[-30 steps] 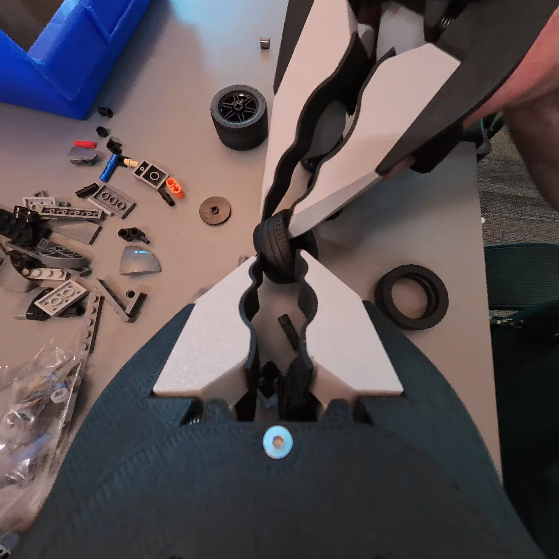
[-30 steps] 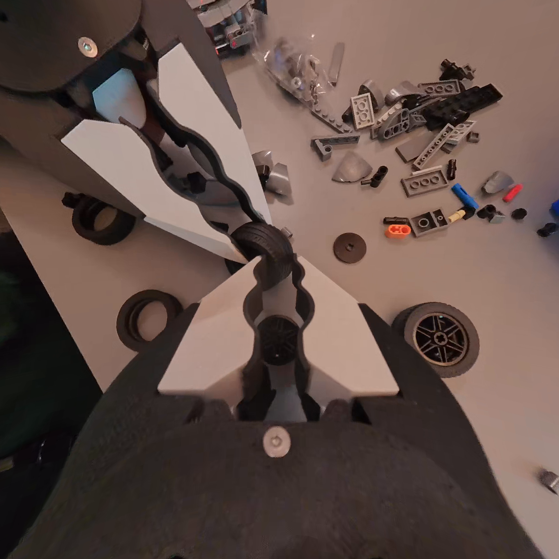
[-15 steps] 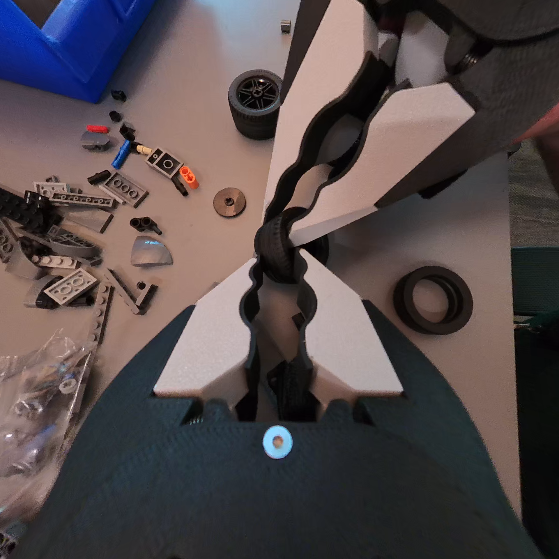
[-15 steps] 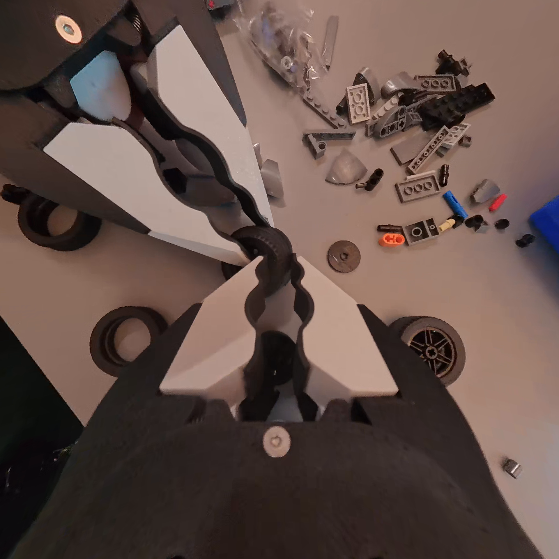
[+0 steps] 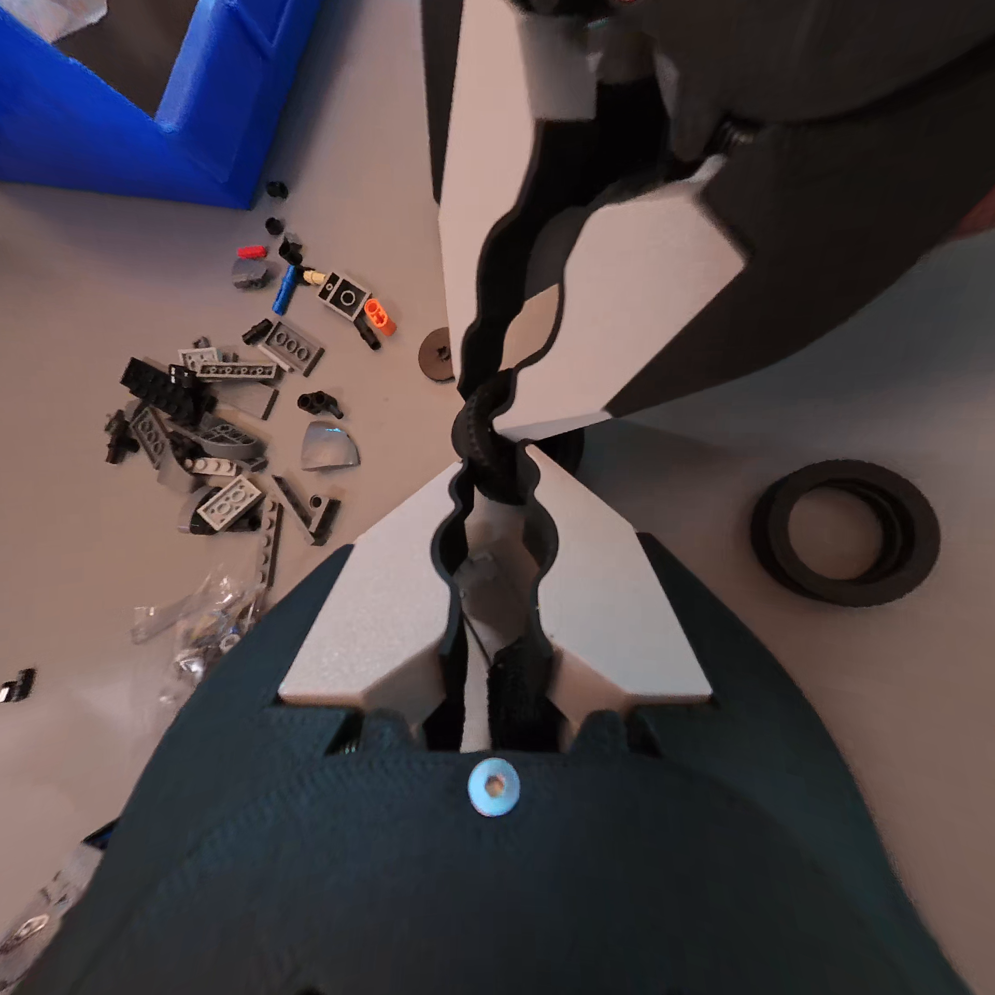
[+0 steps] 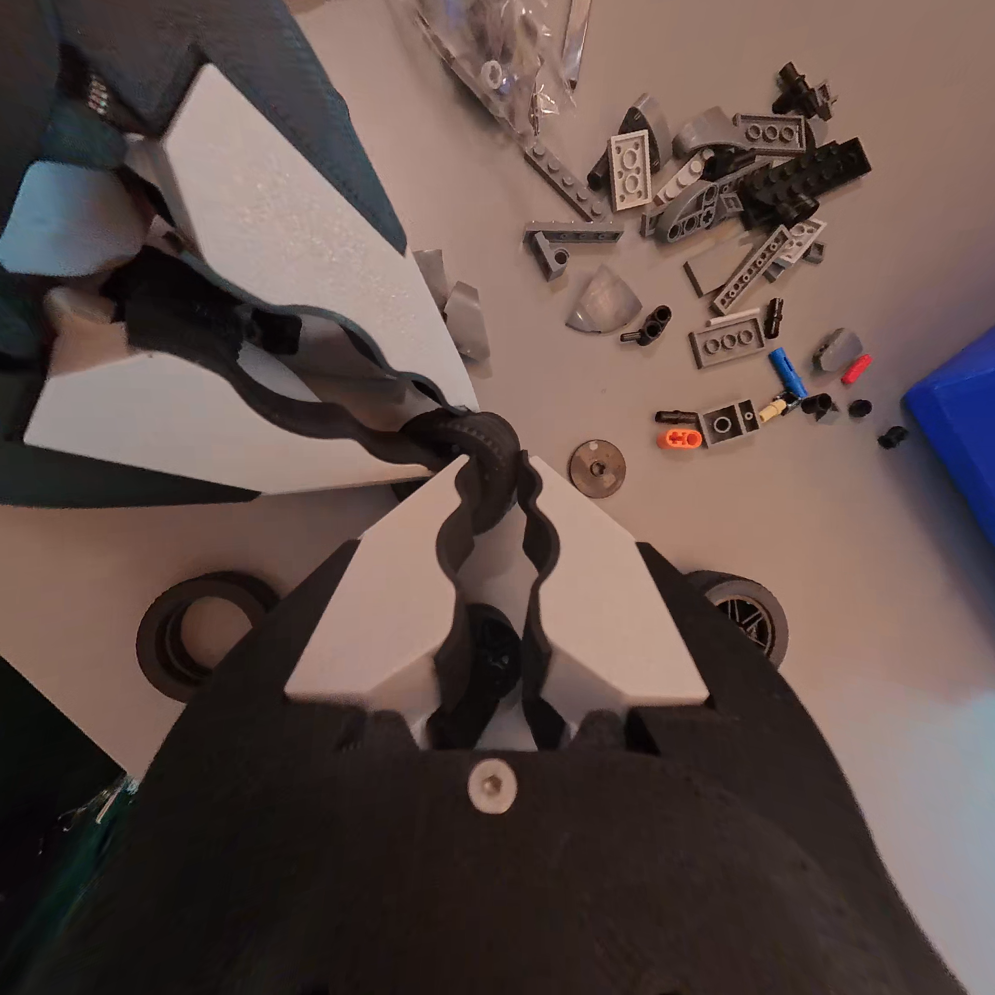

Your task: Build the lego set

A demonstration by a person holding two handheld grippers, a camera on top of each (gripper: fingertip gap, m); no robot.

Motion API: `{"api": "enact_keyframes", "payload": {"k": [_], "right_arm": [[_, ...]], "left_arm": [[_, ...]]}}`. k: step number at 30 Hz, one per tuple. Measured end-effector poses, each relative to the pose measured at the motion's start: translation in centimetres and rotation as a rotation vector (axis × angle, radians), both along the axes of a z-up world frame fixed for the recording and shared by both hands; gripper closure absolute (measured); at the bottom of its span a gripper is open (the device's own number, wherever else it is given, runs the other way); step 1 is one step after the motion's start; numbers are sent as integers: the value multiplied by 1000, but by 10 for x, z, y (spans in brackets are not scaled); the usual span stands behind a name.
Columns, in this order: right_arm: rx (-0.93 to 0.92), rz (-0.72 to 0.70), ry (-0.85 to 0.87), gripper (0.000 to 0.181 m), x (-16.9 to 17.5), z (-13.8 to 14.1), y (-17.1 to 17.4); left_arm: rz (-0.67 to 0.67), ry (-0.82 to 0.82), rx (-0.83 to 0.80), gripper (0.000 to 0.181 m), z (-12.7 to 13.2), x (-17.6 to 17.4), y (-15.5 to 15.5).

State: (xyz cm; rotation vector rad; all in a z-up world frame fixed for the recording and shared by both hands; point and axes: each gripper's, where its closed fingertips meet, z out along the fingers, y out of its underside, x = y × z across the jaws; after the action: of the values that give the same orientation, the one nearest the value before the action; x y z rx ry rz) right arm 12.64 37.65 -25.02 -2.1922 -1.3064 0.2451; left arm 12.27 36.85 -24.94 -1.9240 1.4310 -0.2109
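A black rubber tyre is pinched between both grippers above the grey table and looks squeezed out of round. My left gripper is shut on its near side. My right gripper is shut on the same tyre. In the left wrist view the right gripper comes in from the top. In the right wrist view the left gripper comes in from the upper left. A black wheel rim lies on the table below, seen between my right fingers.
A loose tyre lies near the table edge. An assembled wheel stands by the right gripper. A dark disc, scattered grey and black pieces, a plastic bag and a blue bin lie beyond. The grippers are tip to tip, or close to it.
Both grippers stayed shut on the tyre and turned against each other; the tyre now looks more squashed and twisted. The assembled wheel has slid out of the left wrist view.
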Motion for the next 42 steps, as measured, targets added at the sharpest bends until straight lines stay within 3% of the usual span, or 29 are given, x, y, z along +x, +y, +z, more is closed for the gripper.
{"api": "enact_keyframes", "payload": {"k": [1, 8, 12, 19, 25, 33, 42], "right_arm": [[-1, -1, -8, 170, 0, 0, 0], [1, 11, -57, 169, -1, -1, 2], [-14, 20, -37, 169, 0, -2, 3], [-103, 38, 120, 165, 2, 2, 2], [-118, 57, 167, 167, 4, 6, 0], [-100, 27, 66, 169, 6, -3, 3], [-110, 43, 90, 169, 6, -2, 2]], "left_arm": [[0, 15, 17, 169, 0, 0, 0], [16, 137, 147, 178, 2, -4, 6], [-17, 181, 128, 181, 3, -4, 10], [-71, 79, -74, 180, 4, 1, 11], [-90, 29, -140, 179, 4, 8, 8], [-52, 97, -19, 181, 3, 10, 14], [-56, 156, 56, 181, 5, 9, 14]]}}
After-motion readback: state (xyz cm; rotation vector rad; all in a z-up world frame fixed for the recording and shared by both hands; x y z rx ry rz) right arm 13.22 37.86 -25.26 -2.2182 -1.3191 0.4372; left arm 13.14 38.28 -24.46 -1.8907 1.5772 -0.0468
